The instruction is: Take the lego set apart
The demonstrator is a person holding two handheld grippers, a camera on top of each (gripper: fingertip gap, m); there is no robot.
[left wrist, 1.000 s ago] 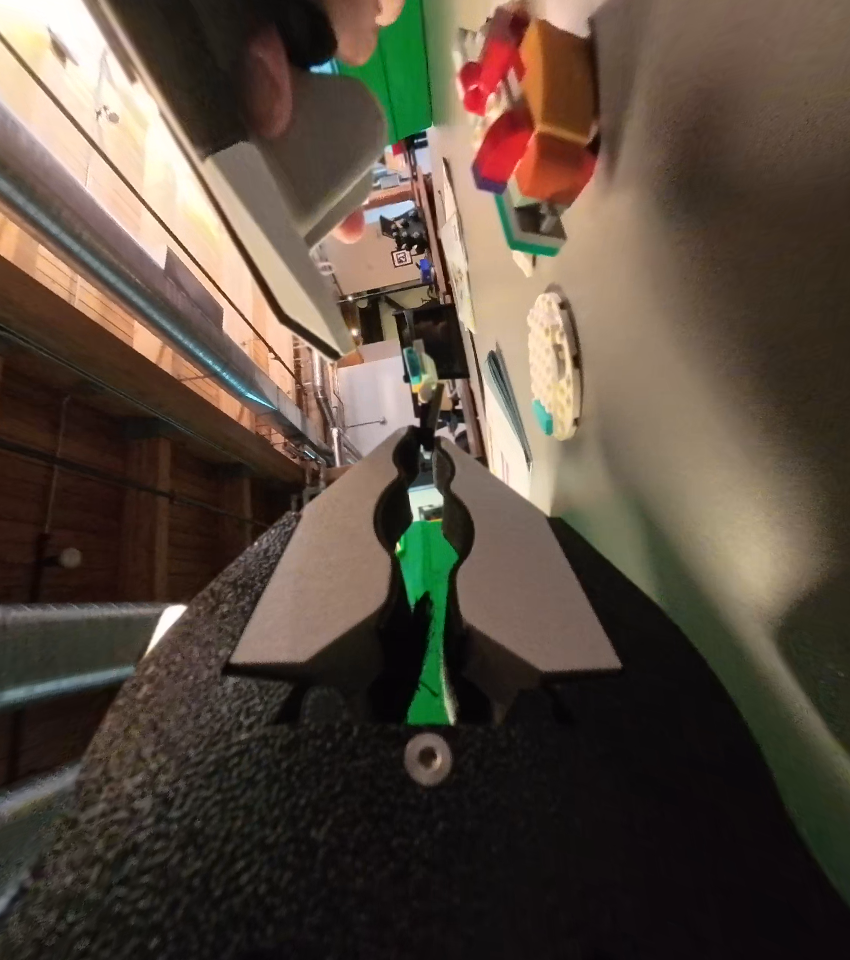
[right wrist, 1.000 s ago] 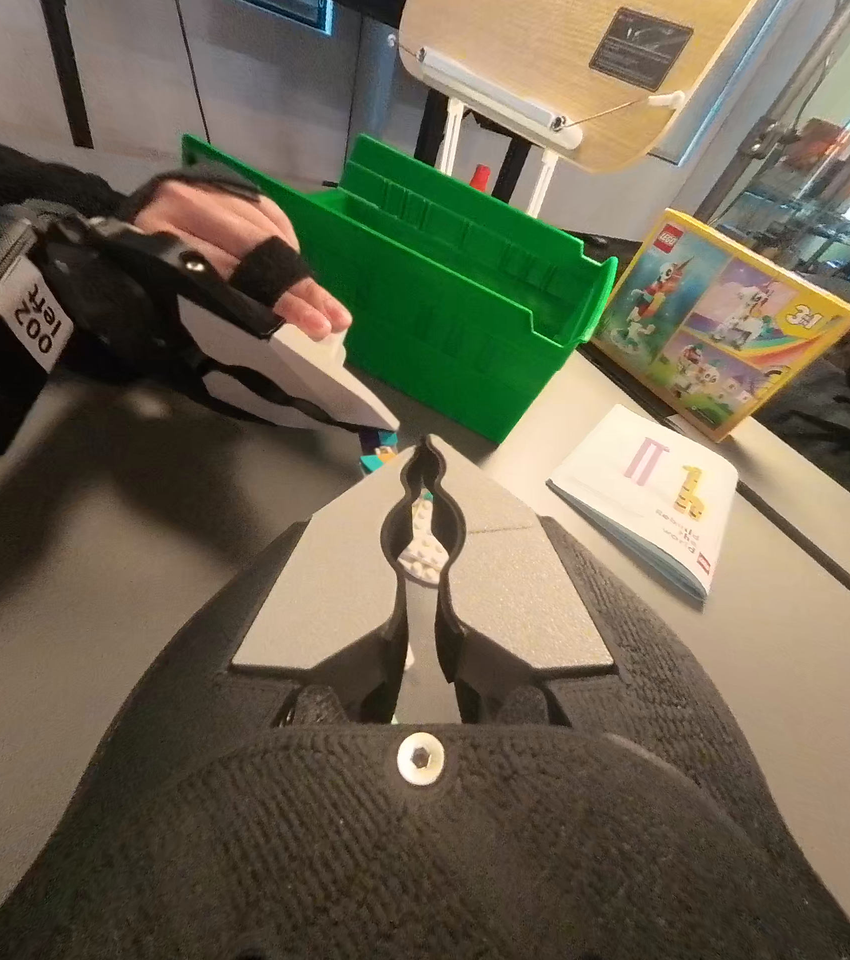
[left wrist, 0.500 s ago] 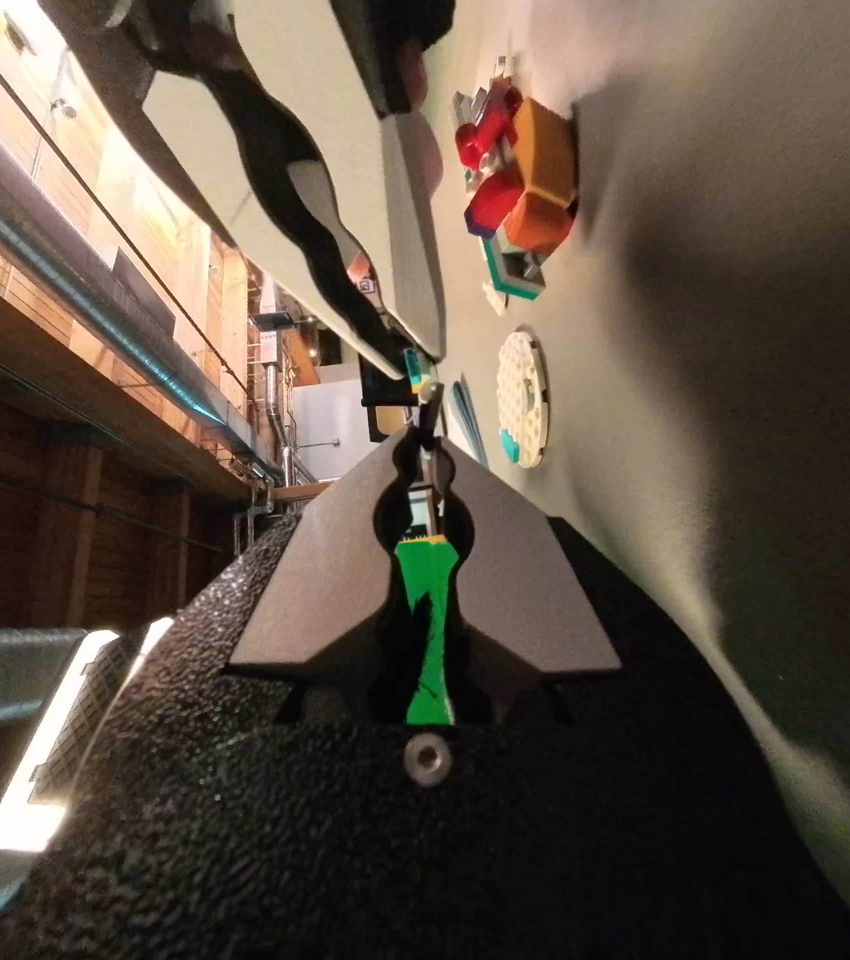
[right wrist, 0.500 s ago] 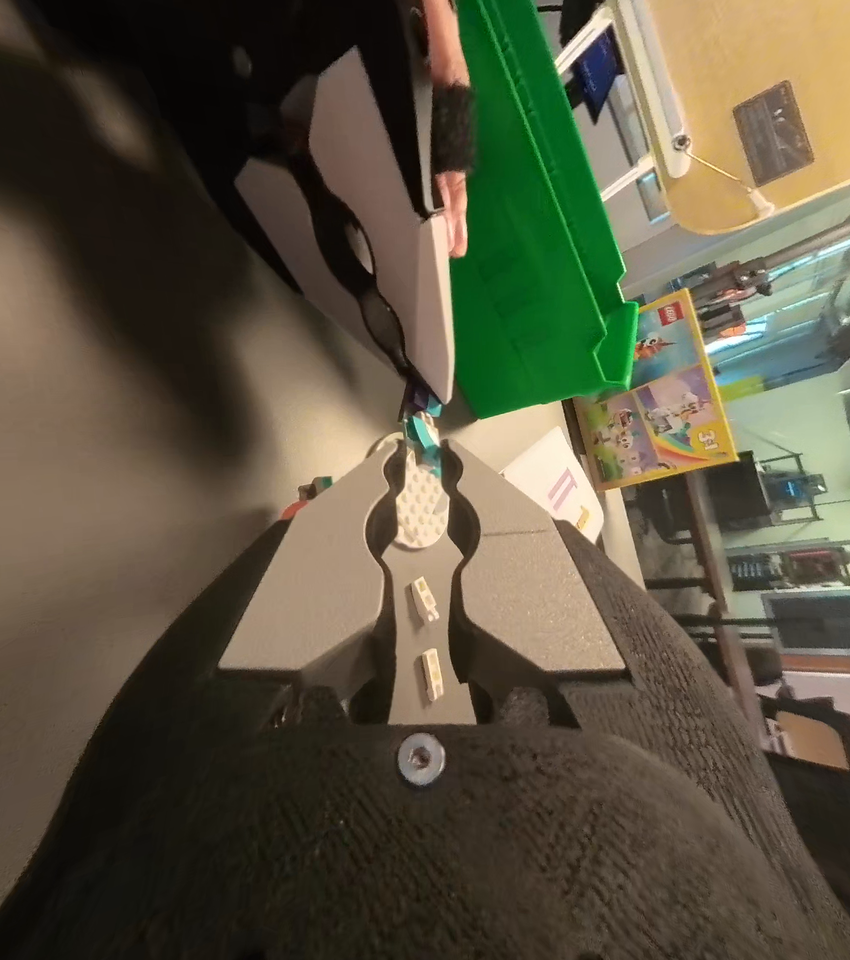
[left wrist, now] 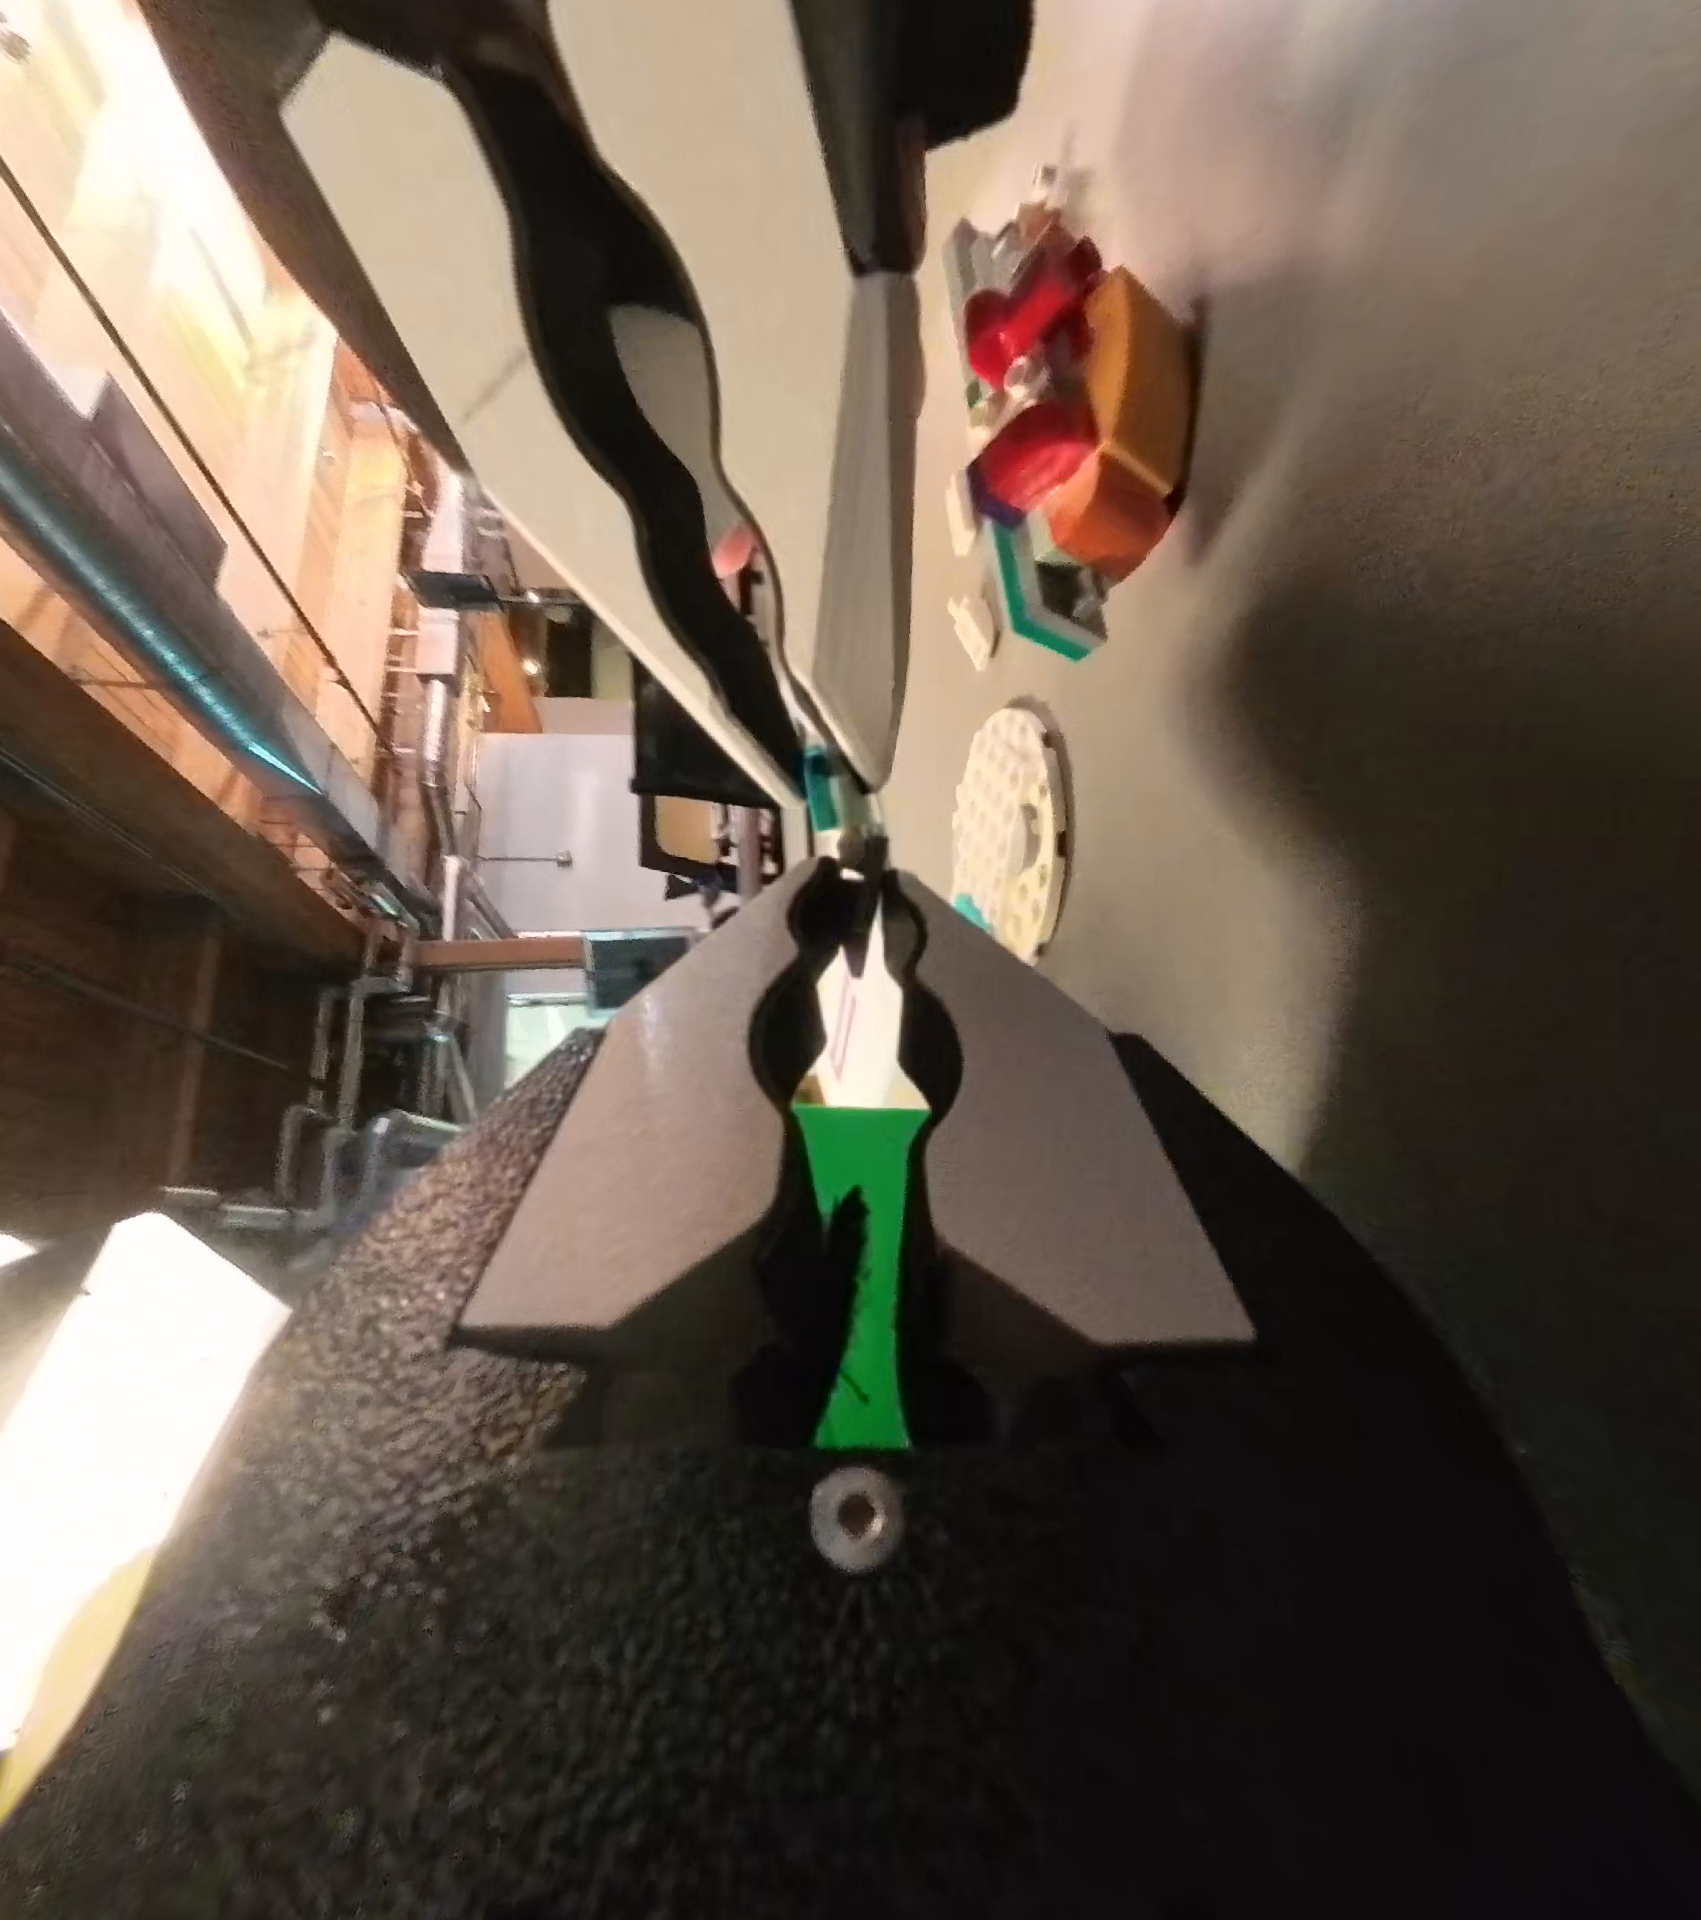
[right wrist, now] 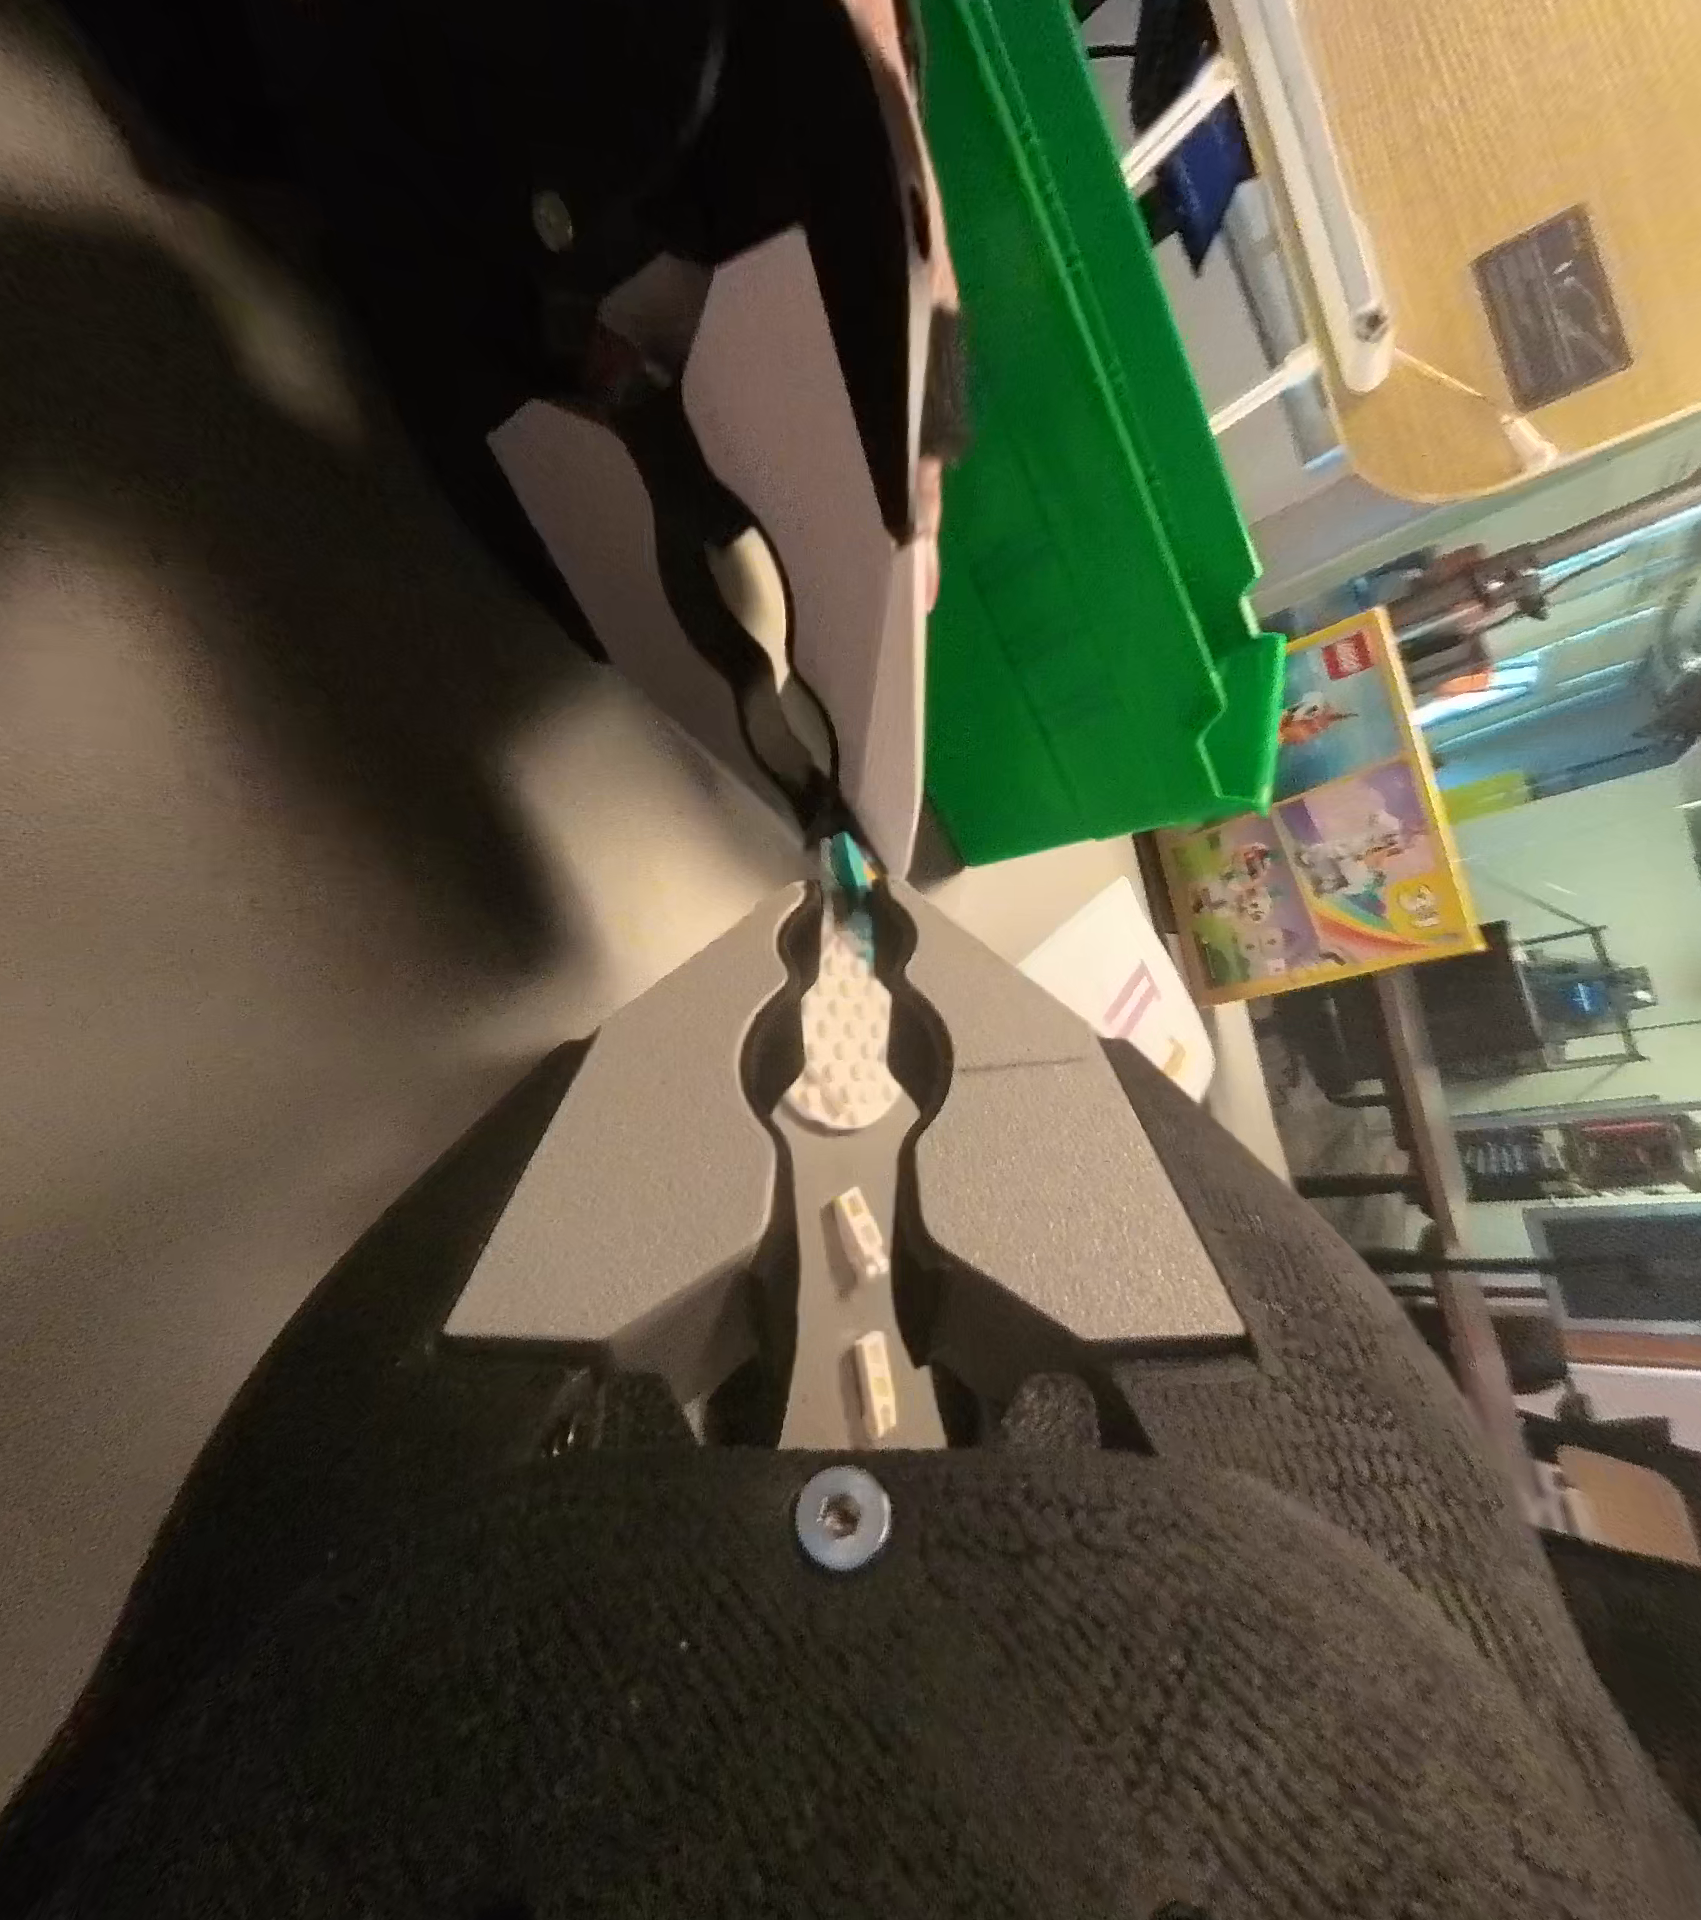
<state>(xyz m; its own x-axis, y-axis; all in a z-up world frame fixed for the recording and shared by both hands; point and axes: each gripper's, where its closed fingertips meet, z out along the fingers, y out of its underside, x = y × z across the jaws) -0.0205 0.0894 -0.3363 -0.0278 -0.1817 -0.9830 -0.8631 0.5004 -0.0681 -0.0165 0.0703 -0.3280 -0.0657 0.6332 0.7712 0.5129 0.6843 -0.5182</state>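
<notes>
A small teal-and-white lego piece [left wrist: 828, 798] is held in the air between the two grippers, which meet tip to tip. My left gripper [left wrist: 851, 868] is shut on its near end. My right gripper [left wrist: 830, 764] comes in from above and is shut on its teal end. In the right wrist view the teal piece [right wrist: 848, 873] sits at the tips of my right gripper [right wrist: 846, 899], with the left gripper [right wrist: 841, 821] opposite. A red-and-orange lego cluster [left wrist: 1074, 416] and a white round plate [left wrist: 1012, 831] lie on the grey table.
A green bin [right wrist: 1064, 520] stands behind the grippers, with a lego box [right wrist: 1324, 852] and a white booklet [right wrist: 1116, 977] beyond it. Two small white bricks [right wrist: 861, 1231] lie on the table [right wrist: 202, 831] under my right gripper, near the round plate [right wrist: 846, 1049]. Less than 4 cm separates the two grippers' tips.
My right gripper has rolled onto its side and moved in to the left gripper's tips, closing on the teal piece. The left gripper has kept its hold on it.
</notes>
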